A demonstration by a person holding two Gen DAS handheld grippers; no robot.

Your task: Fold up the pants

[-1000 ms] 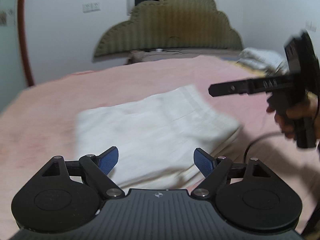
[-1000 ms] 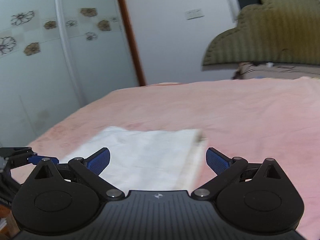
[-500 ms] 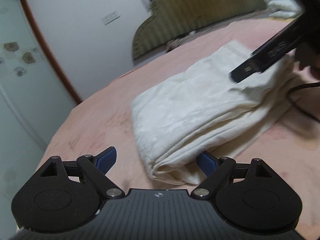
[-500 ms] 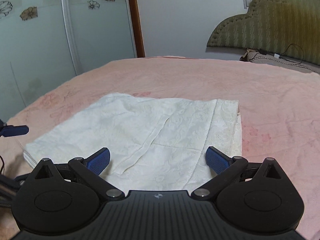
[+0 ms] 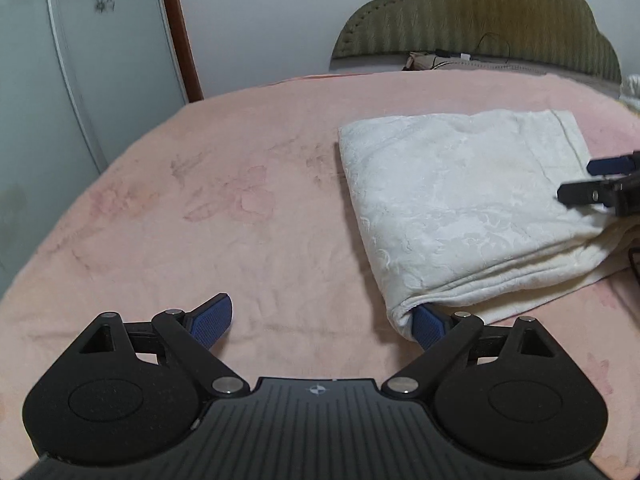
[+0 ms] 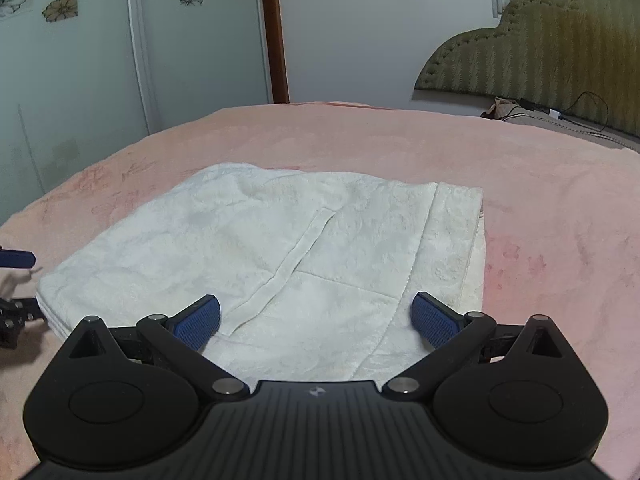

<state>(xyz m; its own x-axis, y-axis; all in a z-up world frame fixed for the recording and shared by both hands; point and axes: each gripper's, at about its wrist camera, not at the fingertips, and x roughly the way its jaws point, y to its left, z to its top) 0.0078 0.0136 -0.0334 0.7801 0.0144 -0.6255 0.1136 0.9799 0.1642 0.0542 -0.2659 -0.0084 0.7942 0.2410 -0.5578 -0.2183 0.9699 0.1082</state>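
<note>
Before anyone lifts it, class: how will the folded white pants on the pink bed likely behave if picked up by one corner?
The white pants would probably droop and unfold: the layers lie loose, with soft rounded edges. They look light, hardly denting the pink bed cover. The textured fabric likely grips rather than slips.

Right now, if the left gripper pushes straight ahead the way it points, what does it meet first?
Probably the pink bedspread: the open left gripper aims down at bare blanket. Only its right-side finger sits at the folded pants' near corner, so that corner might get nudged.
</note>
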